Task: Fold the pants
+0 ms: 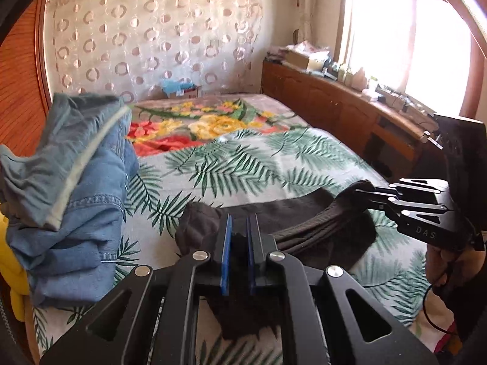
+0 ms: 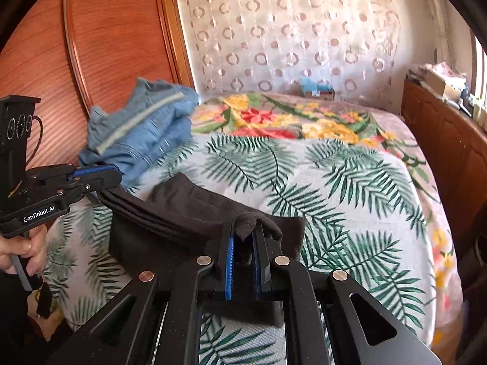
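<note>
Both grippers are clamping the black pants [image 2: 194, 210], stretched between them just above the bed [image 2: 350, 182]: the left gripper [image 1: 239, 237] and right gripper [image 2: 245, 240] are each pinching a bunched edge. Denim jeans [image 1: 85, 188] are lying left of the left gripper.

I was standing in a bedroom at home. A bed [image 2: 350, 182] filled the view ahead of me, spread with a palm-leaf sheet [image 1: 243, 164] and, toward twelve o'clock, a flowered blanket [image 1: 194, 124]. Behind it hung a sheer curtain with ring patterns [image 2: 289, 39]. At ten o'clock stood a reddish wooden wardrobe [image 2: 115, 30], with a heap of blue denim clothes [image 1: 76, 182] in front of it. At two o'clock a bright window [image 1: 408, 39] lit a low wooden cabinet [image 1: 319, 97] cluttered with boxes and small household things.
</note>
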Available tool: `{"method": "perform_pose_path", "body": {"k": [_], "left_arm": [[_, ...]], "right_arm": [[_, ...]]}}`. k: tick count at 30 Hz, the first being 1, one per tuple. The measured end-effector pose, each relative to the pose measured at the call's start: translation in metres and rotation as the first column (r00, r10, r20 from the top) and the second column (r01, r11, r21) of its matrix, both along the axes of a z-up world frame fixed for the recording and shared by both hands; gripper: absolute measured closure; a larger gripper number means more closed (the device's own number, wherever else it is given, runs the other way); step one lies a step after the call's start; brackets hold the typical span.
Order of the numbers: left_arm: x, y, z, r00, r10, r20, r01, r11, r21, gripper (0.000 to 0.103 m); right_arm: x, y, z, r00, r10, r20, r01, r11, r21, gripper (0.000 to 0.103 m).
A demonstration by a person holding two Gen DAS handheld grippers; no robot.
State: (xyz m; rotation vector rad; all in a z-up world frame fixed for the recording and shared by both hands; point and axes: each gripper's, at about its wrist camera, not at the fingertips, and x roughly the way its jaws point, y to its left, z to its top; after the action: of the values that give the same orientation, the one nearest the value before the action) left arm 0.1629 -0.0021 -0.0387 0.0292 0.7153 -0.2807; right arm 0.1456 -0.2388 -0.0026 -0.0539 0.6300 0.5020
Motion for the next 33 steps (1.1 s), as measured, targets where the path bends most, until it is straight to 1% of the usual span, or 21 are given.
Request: {"method": "perform_pose_path", "body": {"k": [3,8,9,10,13,14,16,17,18,19,20,23,24,25,26,27,29,33], "left_arm": [[0.012,0.0,-0.013,0.999,0.008,-0.031,-0.008,1.0,0.015,0.092],[0.02,-0.001,-0.018,0.999,0.017,-0.046,-0.016,1.0,0.021,0.092],[0.02,-0.001,-0.017,0.999,0.019,-0.046,-0.018,1.0,0.016,0.092],[0.019,0.0,-0.017,0.999,0.021,-0.045,-0.02,1.0,0.014,0.092],[0.016,0.0,-0.015,0.999,0.016,-0.038,-0.016,1.0,0.012,0.091],[0.014,0.0,-0.014,0.999,0.018,-0.036,-0.017,1.0,0.013,0.089],[0.011,0.0,-0.013,0.999,0.019,-0.035,-0.019,1.0,0.016,0.081],[0.01,0.0,-0.012,0.999,0.02,-0.033,-0.019,1.0,0.017,0.079],[0.008,0.0,-0.012,0.999,0.019,-0.031,-0.018,1.0,0.016,0.072],[0.007,0.0,-0.011,0.999,0.018,-0.03,-0.017,1.0,0.015,0.061],[0.004,0.001,-0.011,1.0,0.017,-0.025,-0.016,1.0,0.009,0.057],[0.0,0.001,-0.011,0.999,0.007,-0.032,-0.007,1.0,-0.005,0.051],[-0.001,0.0,-0.013,0.999,0.002,-0.041,-0.002,1.0,-0.006,0.044],[-0.002,0.0,-0.017,0.999,-0.004,-0.051,0.004,1.0,-0.006,0.028],[-0.004,-0.001,-0.021,0.998,-0.01,-0.056,0.01,1.0,-0.008,0.021],[-0.005,-0.001,-0.025,0.998,-0.013,-0.063,0.013,1.0,-0.005,0.019],[-0.007,-0.002,-0.034,0.996,-0.013,-0.088,0.013,1.0,0.006,0.019],[-0.015,0.001,-0.047,0.994,0.002,-0.111,-0.001,1.0,0.01,0.019]], "right_arm": [[0.016,0.006,-0.009,0.999,-0.008,-0.037,0.007,1.0,-0.009,0.093],[0.032,0.012,-0.013,0.997,-0.023,-0.076,0.023,1.0,0.002,0.093],[0.033,0.012,-0.012,0.997,-0.026,-0.076,0.026,1.0,0.005,0.092],[0.033,0.013,-0.011,0.997,-0.029,-0.074,0.029,1.0,0.002,0.089],[0.026,0.015,-0.009,0.999,-0.03,-0.023,0.029,0.999,-0.043,0.085],[0.024,0.014,-0.007,0.999,-0.03,-0.017,0.029,0.999,-0.04,0.084],[0.018,0.008,-0.005,0.999,-0.039,-0.004,0.039,0.999,-0.031,0.076],[0.015,0.005,-0.005,0.999,-0.046,0.011,0.047,0.998,-0.033,0.074],[0.012,0.003,-0.003,0.998,-0.054,0.024,0.054,0.998,-0.034,0.07],[0.009,0.001,-0.004,0.998,-0.057,0.031,0.058,0.998,-0.035,0.066],[0.007,-0.002,-0.004,0.997,-0.063,0.035,0.064,0.997,-0.034,0.065],[0.0,-0.009,-0.005,0.998,-0.058,0.033,0.059,0.998,-0.026,0.065],[-0.001,-0.009,-0.007,0.998,-0.055,0.028,0.056,0.998,-0.032,0.065],[-0.003,-0.01,-0.01,0.998,-0.052,0.021,0.053,0.998,-0.039,0.065],[-0.006,-0.011,-0.012,0.999,-0.048,0.016,0.049,0.998,-0.045,0.065],[-0.007,-0.011,-0.015,0.999,-0.044,0.005,0.044,0.998,-0.049,0.065],[-0.009,-0.011,-0.02,0.999,-0.038,-0.016,0.037,0.998,-0.059,0.065],[-0.014,-0.012,-0.032,0.998,-0.032,-0.05,0.028,0.997,-0.068,0.065]]}}
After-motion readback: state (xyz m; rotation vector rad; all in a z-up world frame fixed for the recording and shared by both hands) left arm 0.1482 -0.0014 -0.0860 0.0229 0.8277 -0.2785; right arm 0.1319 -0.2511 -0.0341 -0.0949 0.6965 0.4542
